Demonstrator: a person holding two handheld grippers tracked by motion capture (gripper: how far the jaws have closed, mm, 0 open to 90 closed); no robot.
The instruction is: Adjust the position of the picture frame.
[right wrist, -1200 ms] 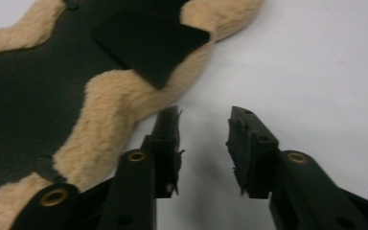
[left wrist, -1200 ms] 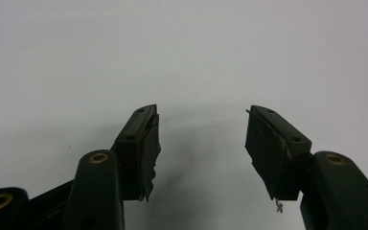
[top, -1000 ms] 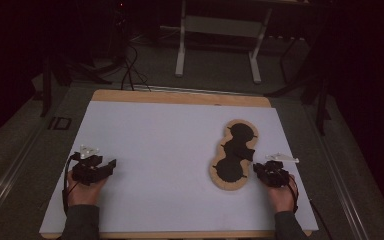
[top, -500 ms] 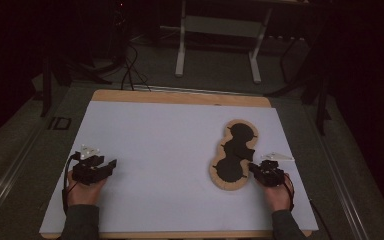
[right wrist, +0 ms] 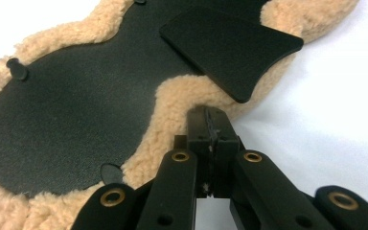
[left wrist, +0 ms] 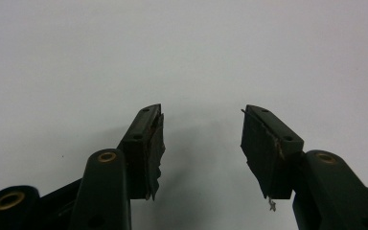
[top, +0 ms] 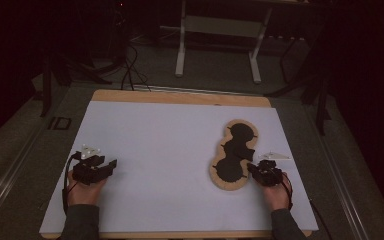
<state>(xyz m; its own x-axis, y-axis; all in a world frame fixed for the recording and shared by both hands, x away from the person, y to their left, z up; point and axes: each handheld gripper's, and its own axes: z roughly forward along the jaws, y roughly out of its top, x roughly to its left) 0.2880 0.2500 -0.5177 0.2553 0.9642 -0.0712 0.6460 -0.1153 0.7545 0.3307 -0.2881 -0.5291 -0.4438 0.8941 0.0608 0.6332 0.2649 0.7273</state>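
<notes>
A black pad [right wrist: 76, 115] edged with tan fleece [right wrist: 172, 103] is seen on a white table sheet [top: 165, 145]; black grippers carry brass-coloured rivets [right wrist: 179, 156].

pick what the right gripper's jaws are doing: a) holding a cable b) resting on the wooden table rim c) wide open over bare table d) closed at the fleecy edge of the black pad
d: in the right gripper view the right gripper has its jaws pressed together at the tan fleece border of the black pad.
</notes>
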